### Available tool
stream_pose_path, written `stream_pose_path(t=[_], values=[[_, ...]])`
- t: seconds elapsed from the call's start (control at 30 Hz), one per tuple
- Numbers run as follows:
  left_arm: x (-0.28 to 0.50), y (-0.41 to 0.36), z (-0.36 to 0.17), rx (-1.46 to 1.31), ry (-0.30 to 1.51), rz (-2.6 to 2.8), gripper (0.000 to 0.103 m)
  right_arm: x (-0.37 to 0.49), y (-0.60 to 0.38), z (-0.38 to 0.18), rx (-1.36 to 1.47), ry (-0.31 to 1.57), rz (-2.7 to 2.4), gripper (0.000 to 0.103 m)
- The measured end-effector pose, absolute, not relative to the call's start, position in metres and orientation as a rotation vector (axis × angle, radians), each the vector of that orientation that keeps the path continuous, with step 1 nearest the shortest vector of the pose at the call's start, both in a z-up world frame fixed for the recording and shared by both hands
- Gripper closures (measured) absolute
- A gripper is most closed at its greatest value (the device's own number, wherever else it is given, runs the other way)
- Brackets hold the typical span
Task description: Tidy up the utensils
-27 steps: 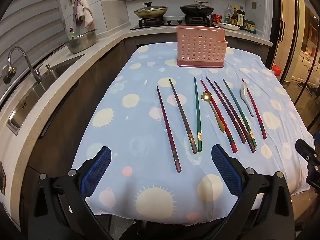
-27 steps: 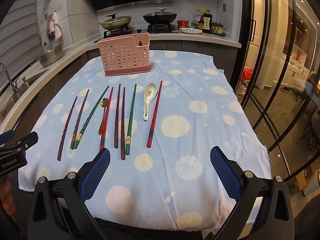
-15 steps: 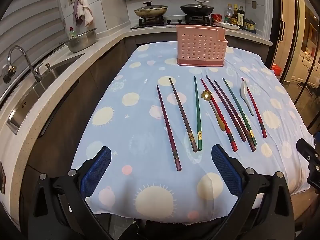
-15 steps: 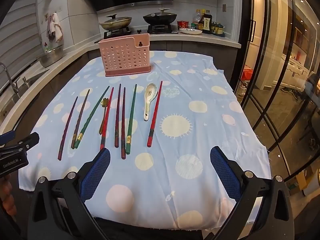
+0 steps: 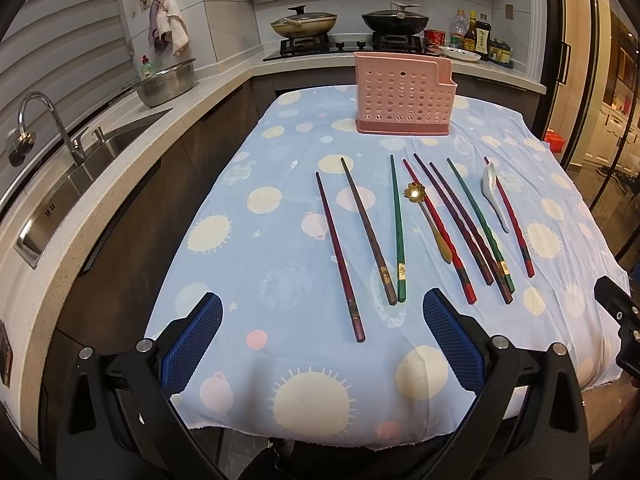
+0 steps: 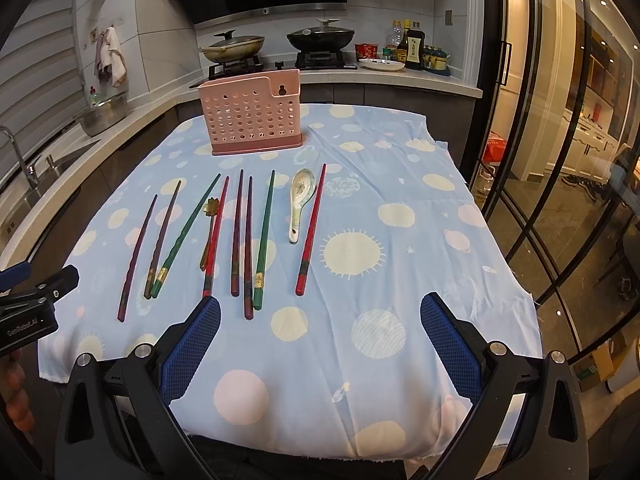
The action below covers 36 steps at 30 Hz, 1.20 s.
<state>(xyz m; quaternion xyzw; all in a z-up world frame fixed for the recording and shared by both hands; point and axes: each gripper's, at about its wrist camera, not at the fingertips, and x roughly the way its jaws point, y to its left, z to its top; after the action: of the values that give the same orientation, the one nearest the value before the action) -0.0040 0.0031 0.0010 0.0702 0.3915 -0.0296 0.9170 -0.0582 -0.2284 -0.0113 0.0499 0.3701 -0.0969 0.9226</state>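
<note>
Tablecloth of pale blue fabric printed with suns and planets (image 5: 248, 264) covers the table, and nothing on it looks sorted yet. At its far end stands the pink perforated plastic utensil holder (image 5: 404, 100), apparently empty. Between holder and near edge lies the row of long lacquered chopsticks in red, green and dark purple (image 6: 248, 240), all flat on the cloth, with the white ceramic soup spoon (image 6: 301, 200) and the small gold flower-headed spoon (image 5: 430, 216) among them. Left gripper (image 5: 322, 344) and right gripper (image 6: 320, 344) hover at the near edge, jaws spread wide, holding nothing. By my reading, every piece remains to be moved.
</note>
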Motion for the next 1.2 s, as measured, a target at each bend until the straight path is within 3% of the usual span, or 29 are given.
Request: stream_pose_path(t=[1.2], values=[[-0.0047, 0.0072, -0.0015, 0.141, 0.812, -0.065, 0.007, -0.0591, -0.2301, -0.0136, 0.104, 0.758, -0.199, 0.007]])
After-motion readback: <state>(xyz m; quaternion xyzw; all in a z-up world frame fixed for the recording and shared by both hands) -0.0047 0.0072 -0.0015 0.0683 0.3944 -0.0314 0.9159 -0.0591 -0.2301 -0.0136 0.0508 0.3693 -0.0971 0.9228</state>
